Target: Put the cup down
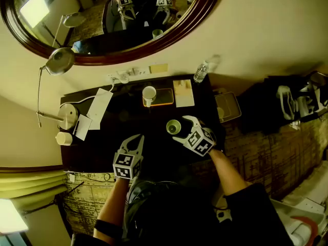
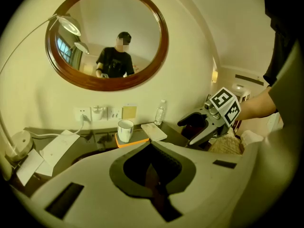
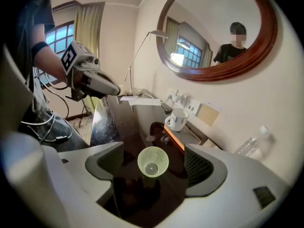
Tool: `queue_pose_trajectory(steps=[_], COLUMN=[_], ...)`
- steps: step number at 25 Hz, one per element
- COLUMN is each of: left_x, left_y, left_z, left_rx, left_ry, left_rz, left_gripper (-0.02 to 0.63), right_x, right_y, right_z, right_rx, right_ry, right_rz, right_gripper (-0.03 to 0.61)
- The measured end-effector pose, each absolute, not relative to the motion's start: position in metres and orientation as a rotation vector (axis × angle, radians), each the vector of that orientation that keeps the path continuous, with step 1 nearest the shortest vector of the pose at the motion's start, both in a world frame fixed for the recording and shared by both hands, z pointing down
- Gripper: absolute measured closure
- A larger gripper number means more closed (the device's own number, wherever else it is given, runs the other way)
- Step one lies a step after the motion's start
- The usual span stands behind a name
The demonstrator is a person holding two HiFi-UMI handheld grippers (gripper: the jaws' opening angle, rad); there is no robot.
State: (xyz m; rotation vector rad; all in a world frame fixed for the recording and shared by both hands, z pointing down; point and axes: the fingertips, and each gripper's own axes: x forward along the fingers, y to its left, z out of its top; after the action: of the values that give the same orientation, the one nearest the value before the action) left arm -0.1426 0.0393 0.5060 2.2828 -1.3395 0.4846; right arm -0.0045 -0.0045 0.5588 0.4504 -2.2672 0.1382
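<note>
Right claw (image 3: pixel 153 147) hangs open over upright cup (image 3: pixel 153 162).

The cup (image 3: pixel 153 161) is small, pale green and see-through, its wide mouth tapering to a narrow base. It stands upright, mouth up and empty, on the dark glossy table (image 1: pixel 102 142), right of the middle and clear of every edge.
</note>
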Motion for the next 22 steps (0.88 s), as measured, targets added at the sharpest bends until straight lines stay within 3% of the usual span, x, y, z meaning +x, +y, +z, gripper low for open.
queue_pose_trajectory(steps=[5, 14, 22], left_x=[-0.152, -0.175, -0.187], left_y=[0.037, 0.046, 0.044], left_z=[0.491, 0.482, 0.466], left_rx=[2.328, 2.348, 2.401], left_ry=[-1.323, -1.297, -1.270], left_rz=[0.473, 0.441, 0.428], left_gripper=[0.626, 0.627, 0.627], right_x=[0.022, 0.052, 0.054], right_y=[-0.010, 0.003, 0.020], right_z=[0.523, 0.486, 0.482], right_rx=[0.739, 1.175, 1.316], right_ry=[-2.328, -2.393, -2.400], right_rz=[0.272, 0.499, 0.605], right_gripper=[0.195, 0.556, 0.577])
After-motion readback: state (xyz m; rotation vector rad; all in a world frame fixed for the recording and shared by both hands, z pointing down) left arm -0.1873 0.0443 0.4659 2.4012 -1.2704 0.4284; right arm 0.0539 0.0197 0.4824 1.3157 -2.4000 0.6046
